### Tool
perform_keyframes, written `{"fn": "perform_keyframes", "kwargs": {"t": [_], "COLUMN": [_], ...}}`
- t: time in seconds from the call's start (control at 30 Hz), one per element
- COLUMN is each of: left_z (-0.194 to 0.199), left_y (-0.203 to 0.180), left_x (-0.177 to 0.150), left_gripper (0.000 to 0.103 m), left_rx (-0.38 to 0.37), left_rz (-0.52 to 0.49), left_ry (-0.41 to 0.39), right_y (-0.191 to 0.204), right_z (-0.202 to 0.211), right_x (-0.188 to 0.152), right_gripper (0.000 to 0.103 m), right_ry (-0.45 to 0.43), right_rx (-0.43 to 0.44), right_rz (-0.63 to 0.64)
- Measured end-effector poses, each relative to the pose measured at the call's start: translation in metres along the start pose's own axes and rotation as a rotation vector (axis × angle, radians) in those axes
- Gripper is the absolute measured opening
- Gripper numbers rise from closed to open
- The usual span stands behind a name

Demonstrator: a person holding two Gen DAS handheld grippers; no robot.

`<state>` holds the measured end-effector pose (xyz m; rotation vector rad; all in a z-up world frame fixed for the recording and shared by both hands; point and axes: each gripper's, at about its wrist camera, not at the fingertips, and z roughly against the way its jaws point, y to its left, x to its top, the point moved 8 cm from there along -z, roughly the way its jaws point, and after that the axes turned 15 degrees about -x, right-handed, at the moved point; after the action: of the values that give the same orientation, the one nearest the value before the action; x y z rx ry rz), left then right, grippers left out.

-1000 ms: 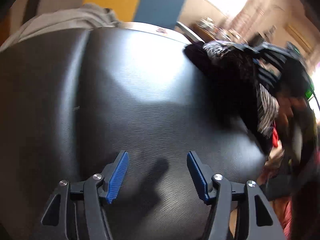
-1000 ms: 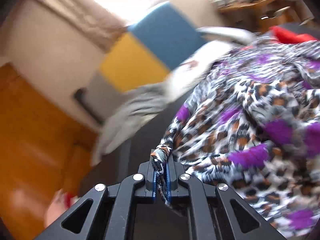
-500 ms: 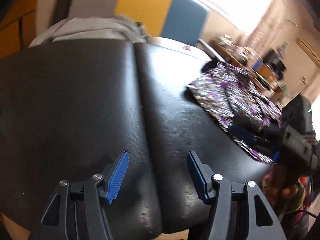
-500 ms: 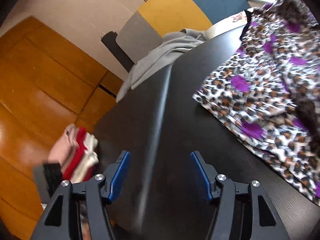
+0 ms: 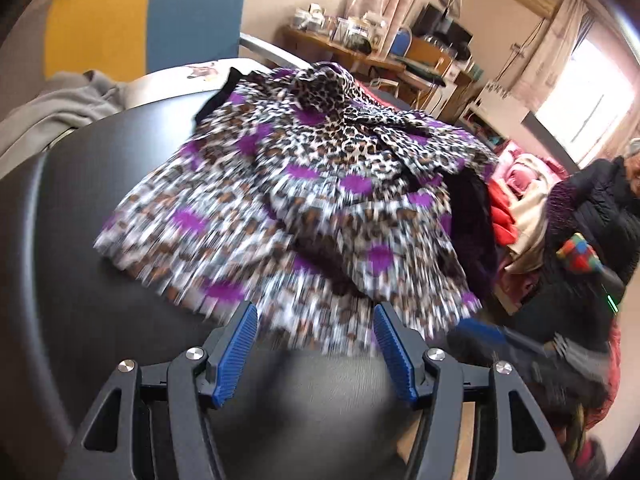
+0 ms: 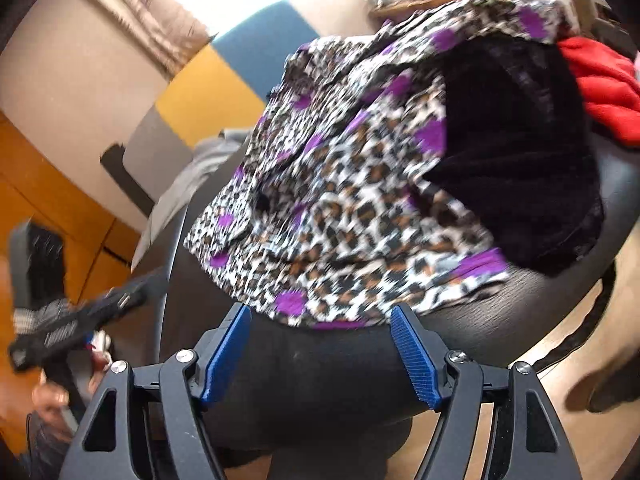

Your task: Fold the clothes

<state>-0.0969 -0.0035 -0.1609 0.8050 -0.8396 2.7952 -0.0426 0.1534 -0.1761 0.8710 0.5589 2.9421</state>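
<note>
A leopard-print garment with purple spots lies spread and rumpled on the black padded table, its black lining showing at the right. My left gripper hangs over the garment's near hem, blue pads apart, nothing between them. In the right wrist view the same garment lies ahead with the black lining turned up. My right gripper is at the near hem, its jaws opening, with no cloth between the pads. The right gripper shows blurred at the lower right of the left view.
A grey garment is heaped at the table's far left. A yellow and blue chair back stands behind. Red and pale clothes are piled to the right. A person in dark clothes is at the right edge. The table edge is close.
The right gripper has let go of the garment's edge and opened. Both grippers swung round to face the garment's near hem; the garment now lies spread on the table.
</note>
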Motion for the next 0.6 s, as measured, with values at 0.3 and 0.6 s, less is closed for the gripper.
{"fn": "perform_keyframes", "kwargs": {"t": [0.3,0.6], "left_z": [-0.087,-0.004], "left_y": [0.034,0.055], "left_x": [0.043,0.088], "left_gripper": [0.044,0.007], "left_rx": [0.109,-0.145], "left_rz": [0.101,0.234], "left_ry": [0.122,-0.142], "right_y": [-0.055,-0.024], "right_z": [0.040,0.022], "right_x": [0.126,0.152], "right_gripper": [0.076,0.089], "right_ry": [-0.207,-0.301], "right_rx": [-0.284,-0.277], "right_rz": [0.013,0.181]}}
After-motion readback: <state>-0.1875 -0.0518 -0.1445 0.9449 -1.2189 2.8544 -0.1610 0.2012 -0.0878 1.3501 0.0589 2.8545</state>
